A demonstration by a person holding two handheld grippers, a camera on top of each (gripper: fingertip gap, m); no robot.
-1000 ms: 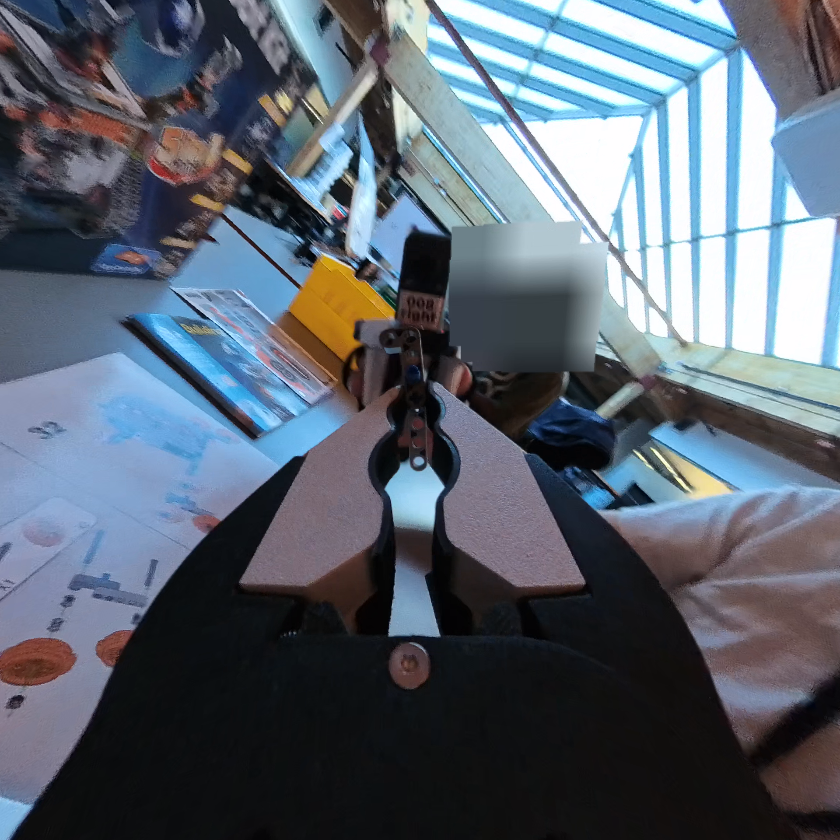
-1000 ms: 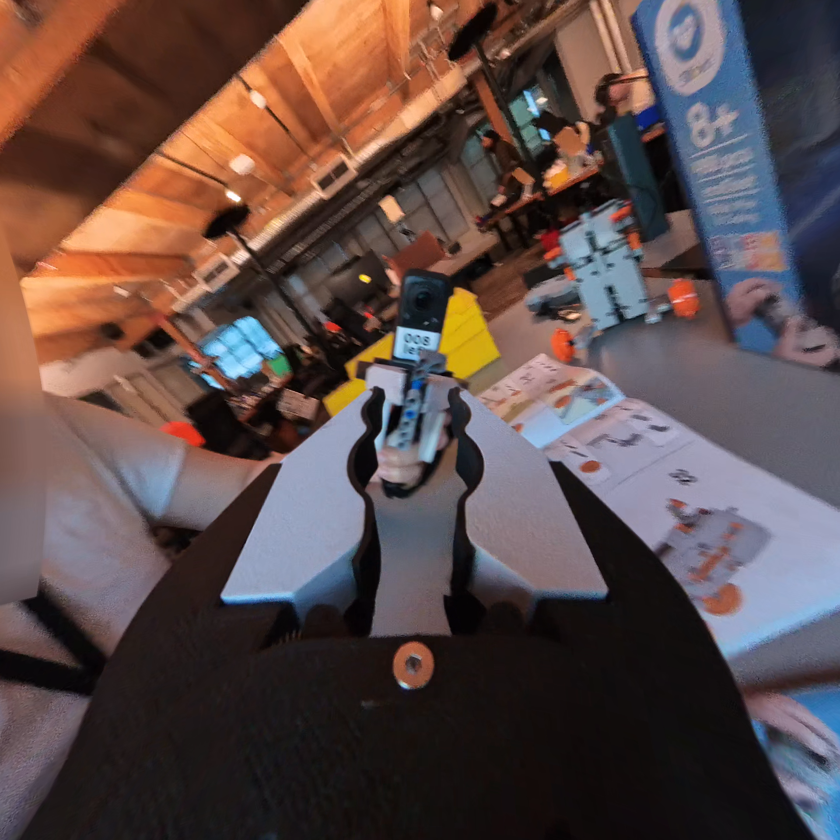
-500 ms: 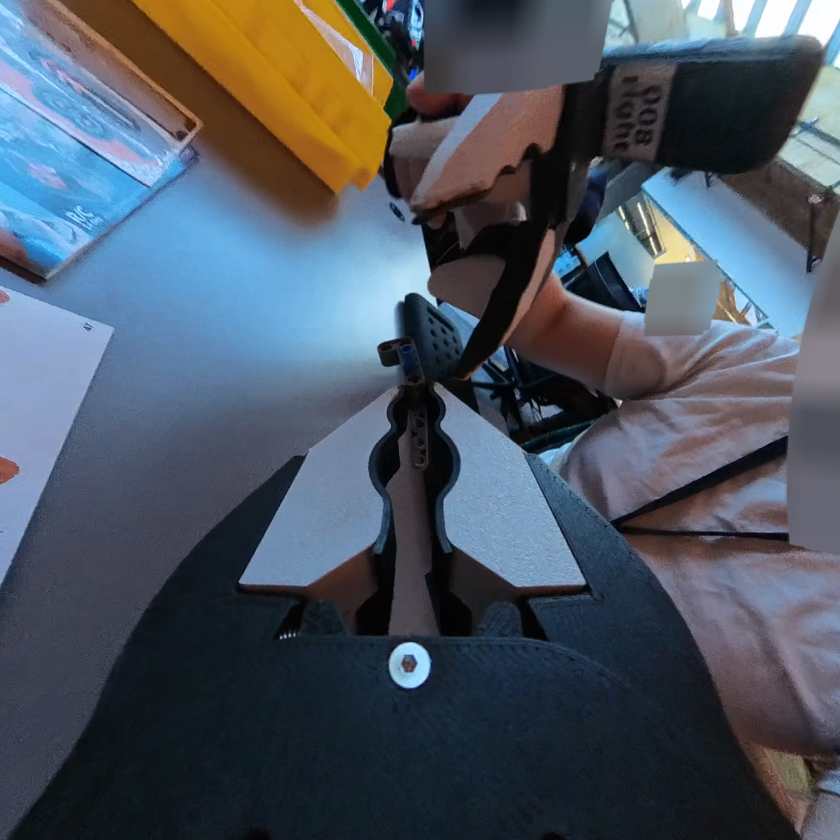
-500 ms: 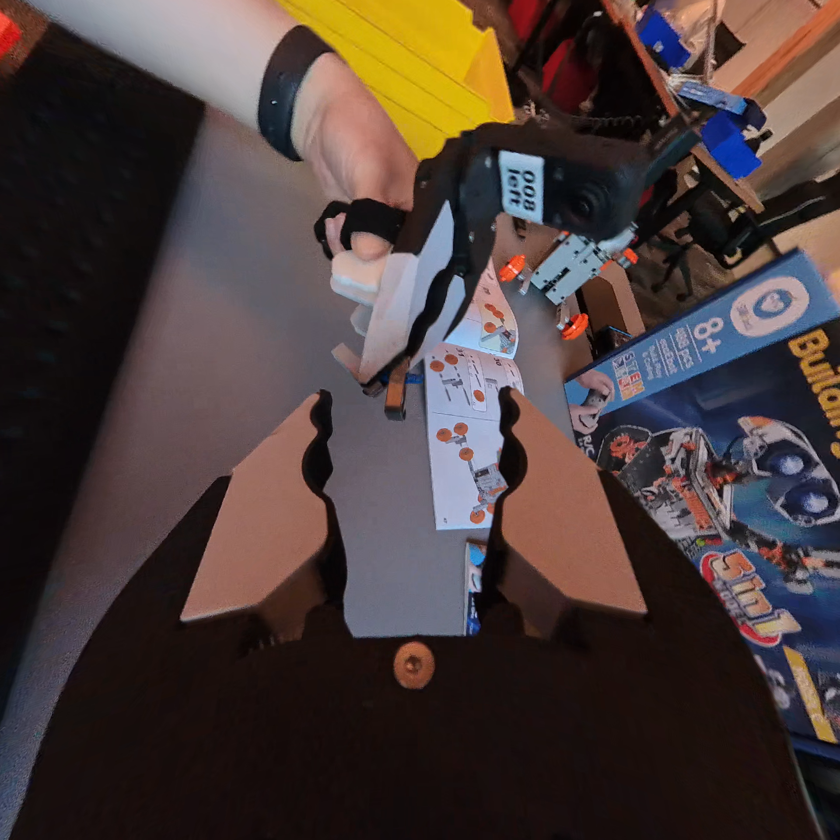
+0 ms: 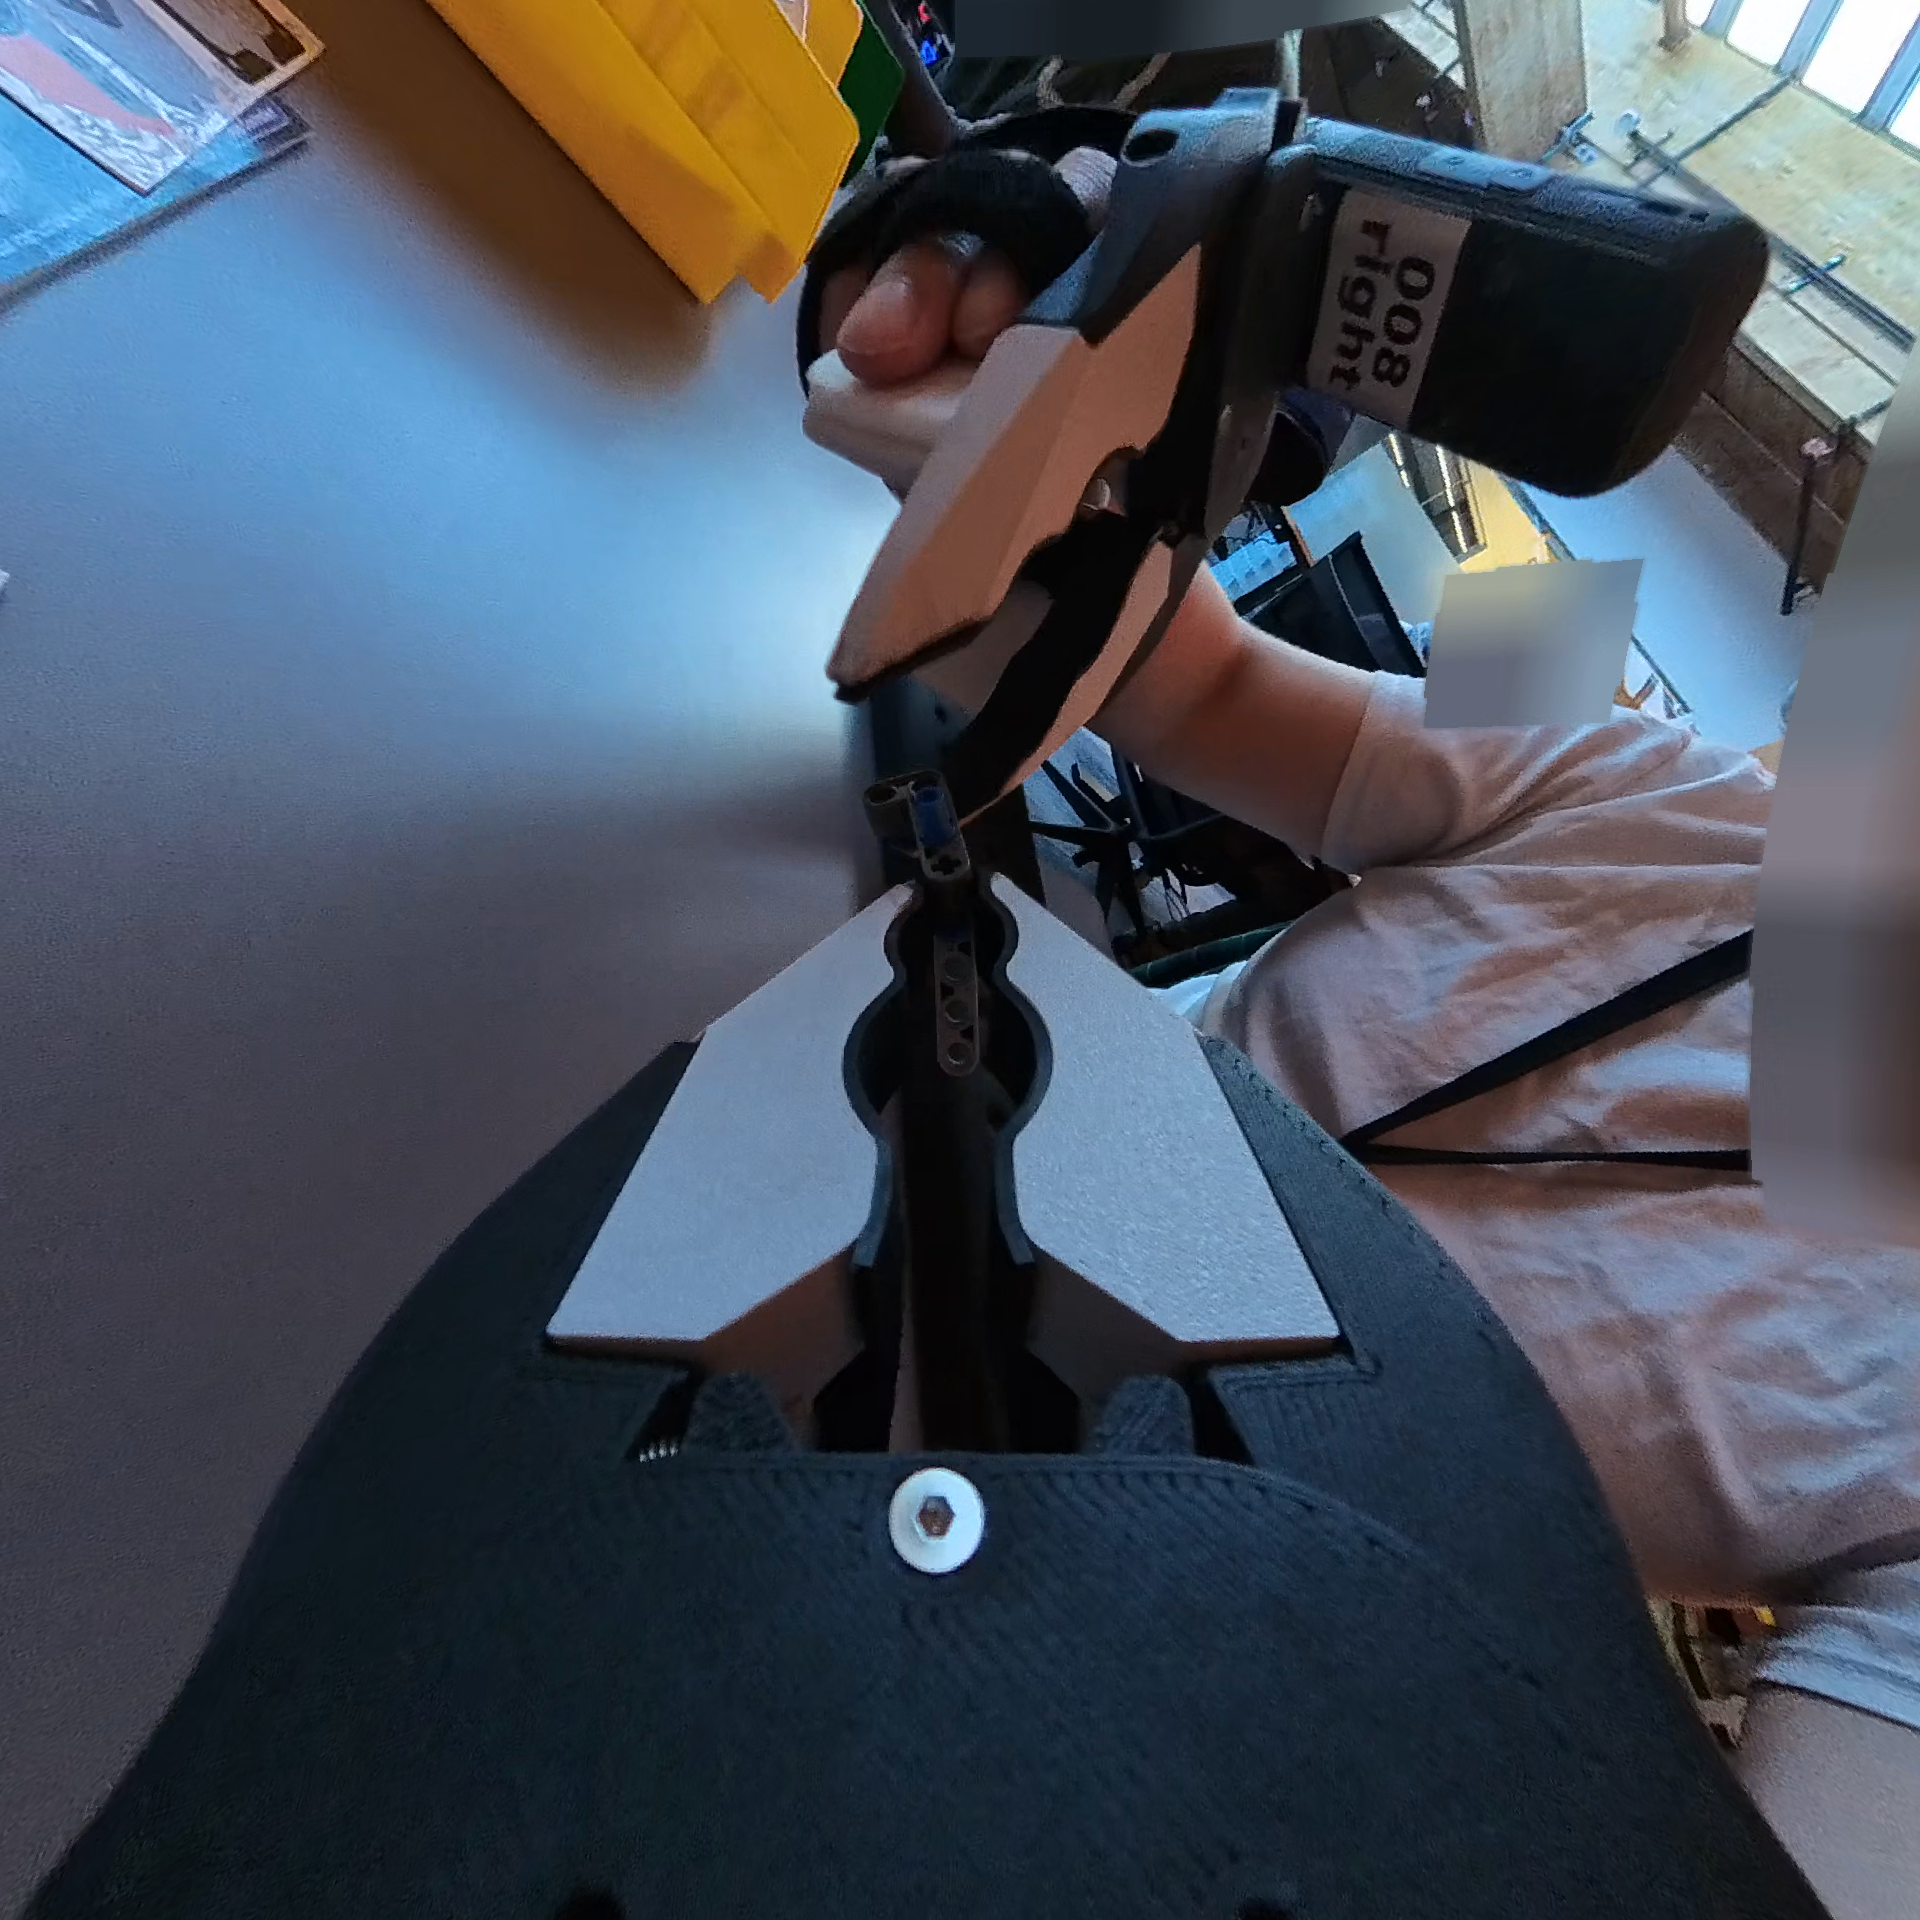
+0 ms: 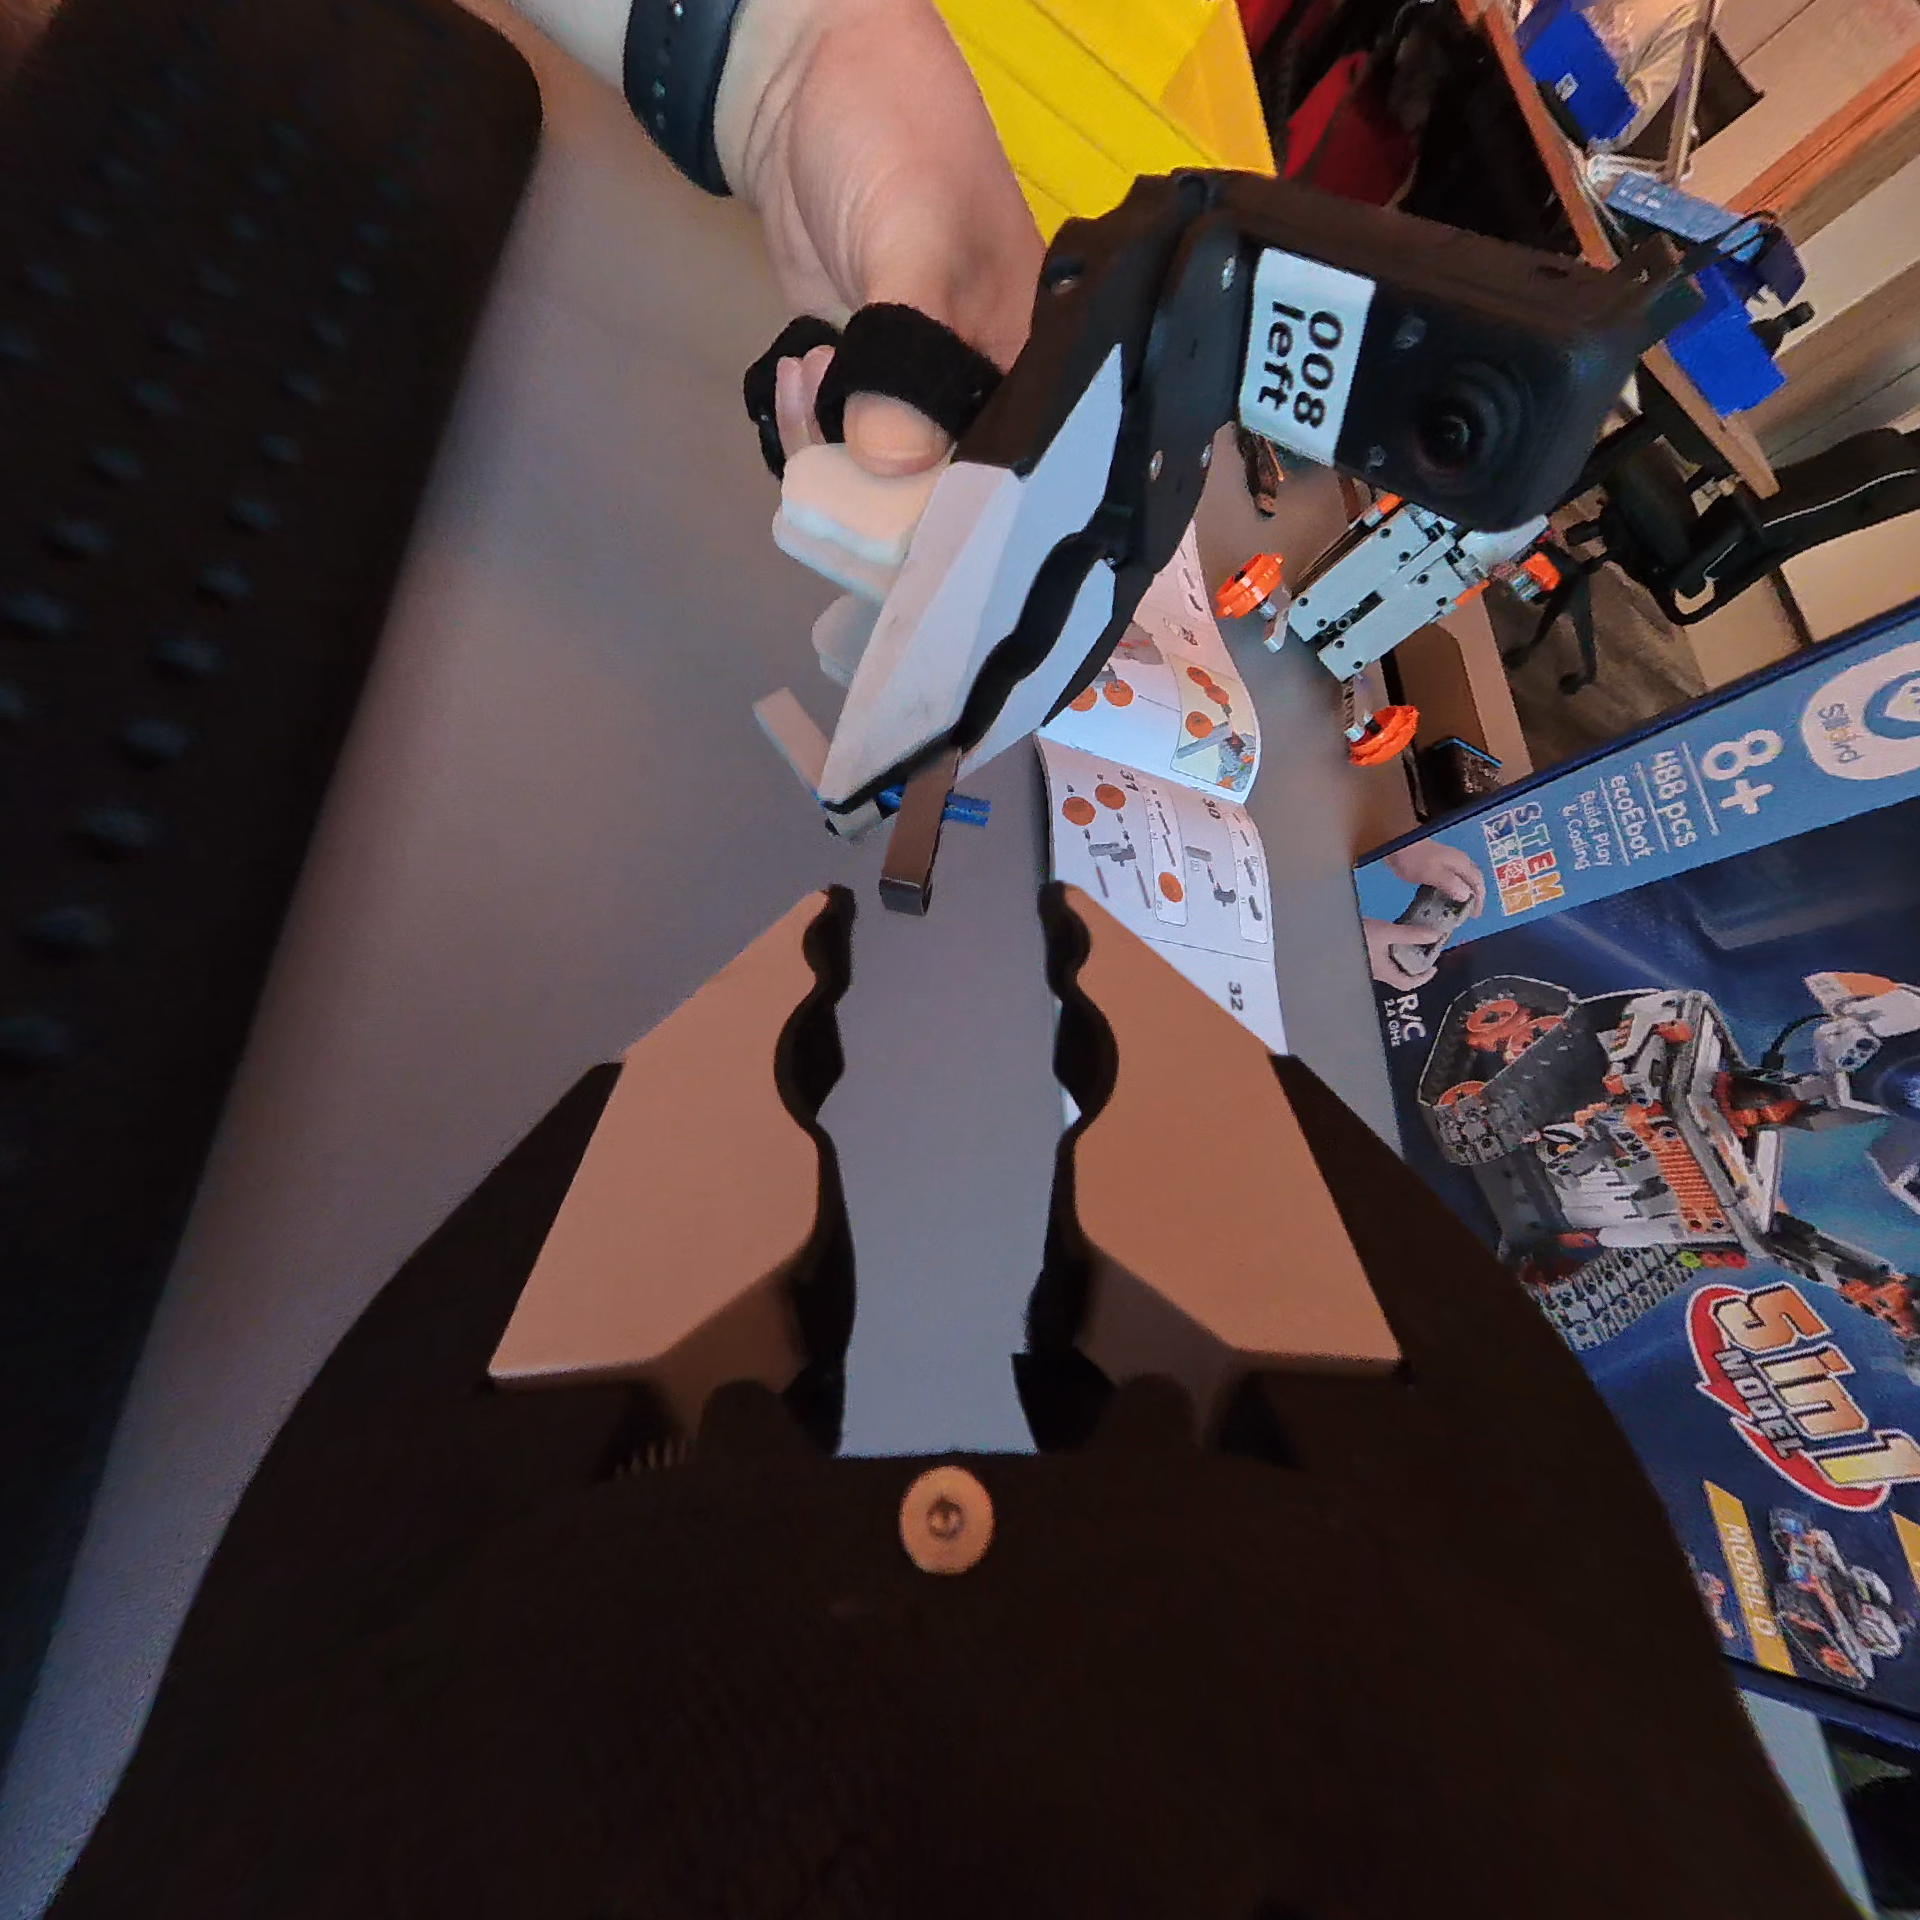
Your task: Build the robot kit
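Note:
My left gripper (image 5: 951,883) is shut on a dark grey beam with holes (image 5: 956,997). A short dark piece with a blue pin (image 5: 920,821) sticks out past its tips. In the right wrist view the left gripper (image 6: 862,816) points down at me, and the beam (image 6: 920,831) and blue pin (image 6: 966,805) hang from its tips. My right gripper (image 6: 945,902) is open and empty, its tips just below the beam's end, above the grey table (image 6: 582,727). It also shows in the left wrist view (image 5: 904,740), close above the beam.
A yellow bin (image 5: 675,125) stands at the table's far side. An open instruction booklet (image 6: 1174,862), a grey and orange part-built model (image 6: 1382,603) and a blue toy box (image 6: 1662,1143) lie to the right. A black perforated surface (image 6: 208,520) is at the left.
A second ago both grippers met on the beam, held up high. The right gripper has since opened and let go, and both now point down over the table, close together.

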